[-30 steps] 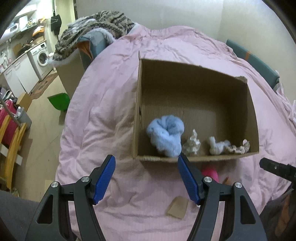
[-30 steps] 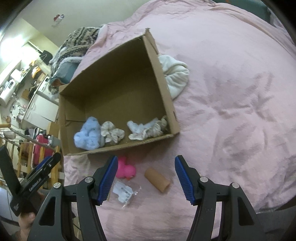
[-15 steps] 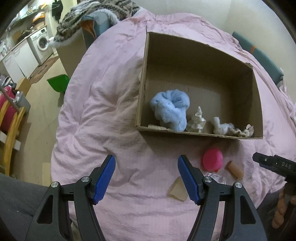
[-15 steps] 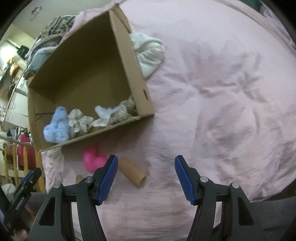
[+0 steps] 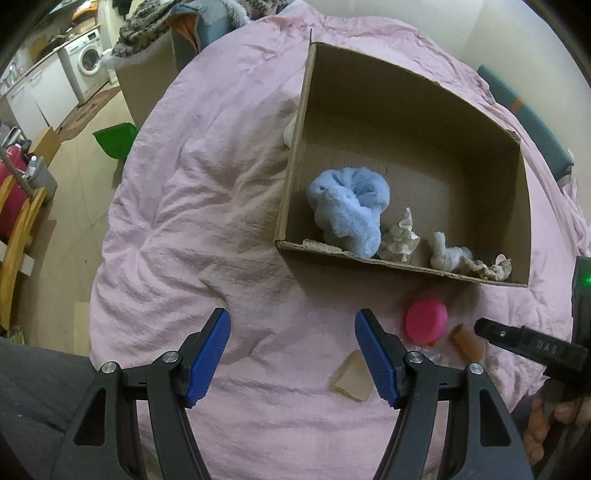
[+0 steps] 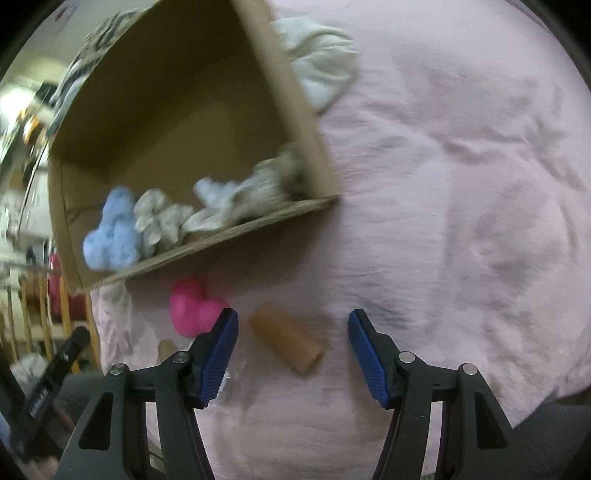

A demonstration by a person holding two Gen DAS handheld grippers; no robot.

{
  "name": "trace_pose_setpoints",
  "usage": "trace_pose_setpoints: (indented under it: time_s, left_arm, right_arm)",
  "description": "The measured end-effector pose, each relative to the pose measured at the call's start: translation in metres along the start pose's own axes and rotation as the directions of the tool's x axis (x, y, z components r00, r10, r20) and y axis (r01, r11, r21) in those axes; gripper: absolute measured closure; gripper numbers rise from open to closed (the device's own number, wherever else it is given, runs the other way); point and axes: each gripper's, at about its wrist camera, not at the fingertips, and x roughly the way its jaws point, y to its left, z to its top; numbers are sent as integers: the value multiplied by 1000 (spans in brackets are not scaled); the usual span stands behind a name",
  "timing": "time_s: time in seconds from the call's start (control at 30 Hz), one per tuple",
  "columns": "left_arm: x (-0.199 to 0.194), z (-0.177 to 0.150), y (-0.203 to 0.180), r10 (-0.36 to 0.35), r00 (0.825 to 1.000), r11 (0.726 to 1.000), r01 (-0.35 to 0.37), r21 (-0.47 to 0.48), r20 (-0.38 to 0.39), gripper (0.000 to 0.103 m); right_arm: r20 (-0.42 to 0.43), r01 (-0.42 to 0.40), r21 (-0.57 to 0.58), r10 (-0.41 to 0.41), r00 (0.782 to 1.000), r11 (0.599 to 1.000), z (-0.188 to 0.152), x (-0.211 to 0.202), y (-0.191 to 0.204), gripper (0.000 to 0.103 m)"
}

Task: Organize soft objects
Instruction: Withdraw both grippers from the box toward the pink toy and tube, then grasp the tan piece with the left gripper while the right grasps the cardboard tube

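A cardboard box (image 5: 406,107) lies on a pink bedspread (image 5: 207,206). Inside it are a fluffy blue soft toy (image 5: 351,210), a cream scrunchie (image 5: 400,240) and pale cloth pieces (image 5: 448,254). In front of the box lie a pink soft toy (image 6: 192,306), a brown cardboard roll (image 6: 286,341) and a tan piece (image 5: 351,376). My left gripper (image 5: 291,350) hangs open over bare bedspread. My right gripper (image 6: 291,347) has its jaws closing with the roll between them, the pads not touching it. The right view is blurred.
A white cloth (image 6: 321,70) lies beside the box's far side. A green bin (image 5: 114,138), a washing machine (image 5: 88,62) and a wooden rack (image 5: 14,236) stand on the floor at the left. Striped blankets (image 5: 147,22) are heaped past the bed.
Both grippers have sunk toward the bedspread and tipped further down. The right gripper now has the brown roll between its jaws, which have narrowed a little.
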Motion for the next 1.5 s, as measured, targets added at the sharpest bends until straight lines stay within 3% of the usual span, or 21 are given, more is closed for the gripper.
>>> trace_pose_setpoints:
  time_s: [0.23, 0.3, 0.37, 0.53, 0.7, 0.83, 1.0, 1.23, 1.5]
  left_arm:
    - [7, -1, 0, -11, 999, 1000, 12, 4, -44, 36]
    - [8, -1, -1, -14, 999, 1000, 14, 7, -45, 36]
    - [9, -2, -3, -17, 999, 1000, 18, 11, -49, 36]
    - [12, -2, -3, -17, 998, 1000, 18, 21, -61, 36]
    - [17, -4, 2, -24, 996, 1000, 25, 16, -86, 36]
    - [27, -10, 1, -40, 991, 999, 43, 22, -127, 37]
    - [44, -21, -17, -50, 978, 992, 72, 104, -202, 50]
    - [61, -40, -50, -73, 960, 962, 140, 236, -271, 60]
    - [66, -45, -57, -85, 958, 952, 159, 262, -275, 87]
  right_arm:
    - [-68, 108, -198, -124, 990, 974, -10, 26, 34, 48]
    - [-47, 161, -253, -178, 983, 954, -12, 27, 40, 67]
    - [-35, 178, -265, -194, 980, 948, -15, 27, 41, 70]
    - [-14, 168, -290, -180, 984, 942, -21, 15, 44, 94]
    - [1, 97, -280, -100, 995, 955, -25, -9, 47, 96]
    - [15, -16, -229, 20, 1000, 973, -24, -31, 42, 96]
    - [44, -86, -179, 95, 994, 980, -27, -49, 31, 96]
    - [45, -103, -166, 112, 993, 981, -25, -45, 27, 96]
    - [20, -88, -180, 93, 995, 980, -25, -32, 30, 96]
